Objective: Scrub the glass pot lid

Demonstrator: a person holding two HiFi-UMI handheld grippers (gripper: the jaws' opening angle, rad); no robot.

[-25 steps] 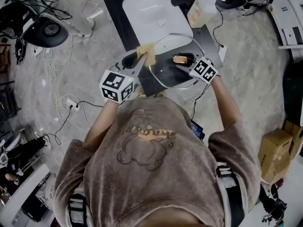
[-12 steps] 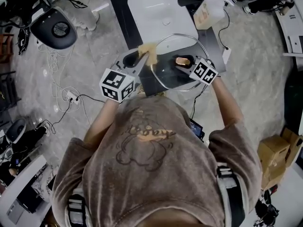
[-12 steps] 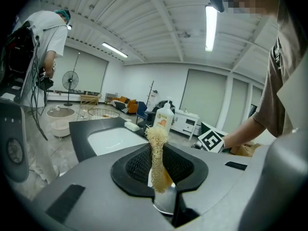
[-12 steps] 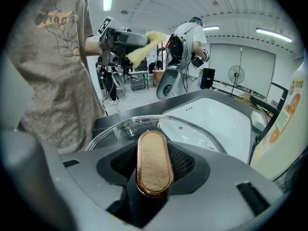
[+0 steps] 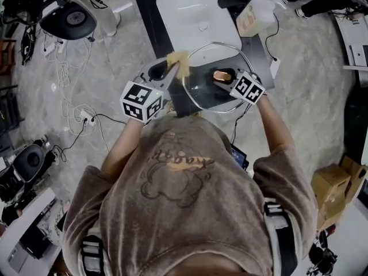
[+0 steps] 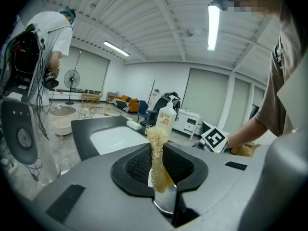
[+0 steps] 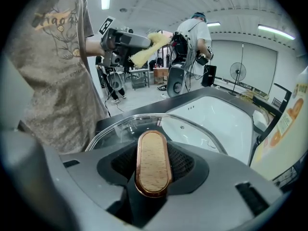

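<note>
Fingers [image 7: 124,162] of right gripper [image 7: 153,177] just clamped the handle [image 7: 153,155]; left gripper's [image 6: 159,172] pinched loofah [image 6: 156,143] pressing beside it could twist the lid [image 7: 125,129] loose.

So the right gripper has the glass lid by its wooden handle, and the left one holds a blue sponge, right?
Not quite. The left gripper holds no blue sponge but a pale yellow fibrous scrubber, as the left gripper view shows. The rest stands: the right gripper, its jaws having just closed further, has the glass lid by its wooden handle.
</note>
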